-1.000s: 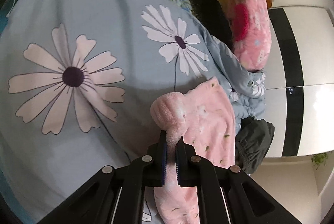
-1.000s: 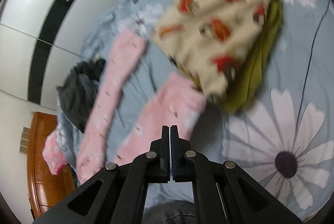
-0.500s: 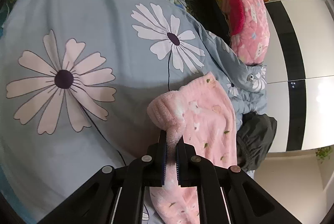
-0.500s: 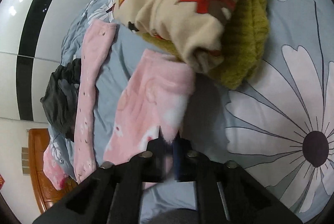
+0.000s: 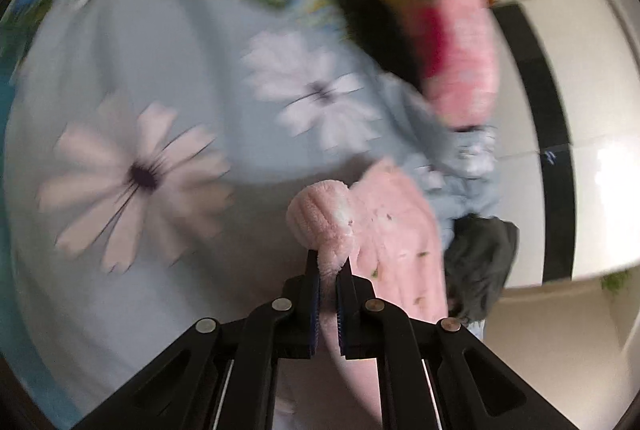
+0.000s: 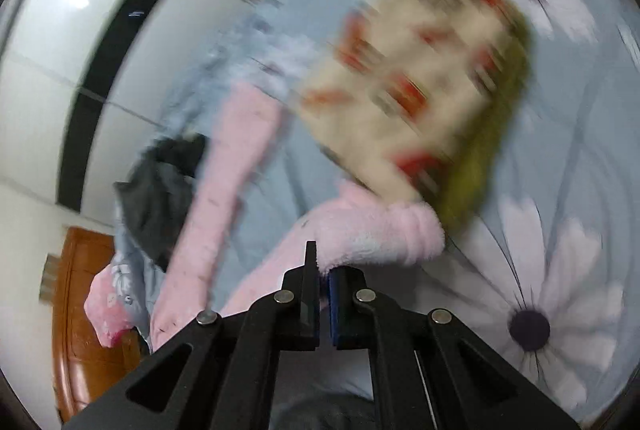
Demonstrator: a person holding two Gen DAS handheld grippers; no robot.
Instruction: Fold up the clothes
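Both tools, left (image 5: 328, 266) and right (image 6: 323, 266), clamp cuffs of the pink fleece garment (image 5: 396, 226) (mid-fold, seemingly); next, carry them across the bed (image 5: 120, 69) evenly.

Pink fleece garment (image 5: 396, 230), small dark flecks, lies on the flowered blue bedspread (image 5: 120, 89). Ribbed waistband corners bunched, lifted off bedspread; one leg (image 6: 224, 181) stretched flat across bedspread beside cream printed pile (image 6: 404, 77).
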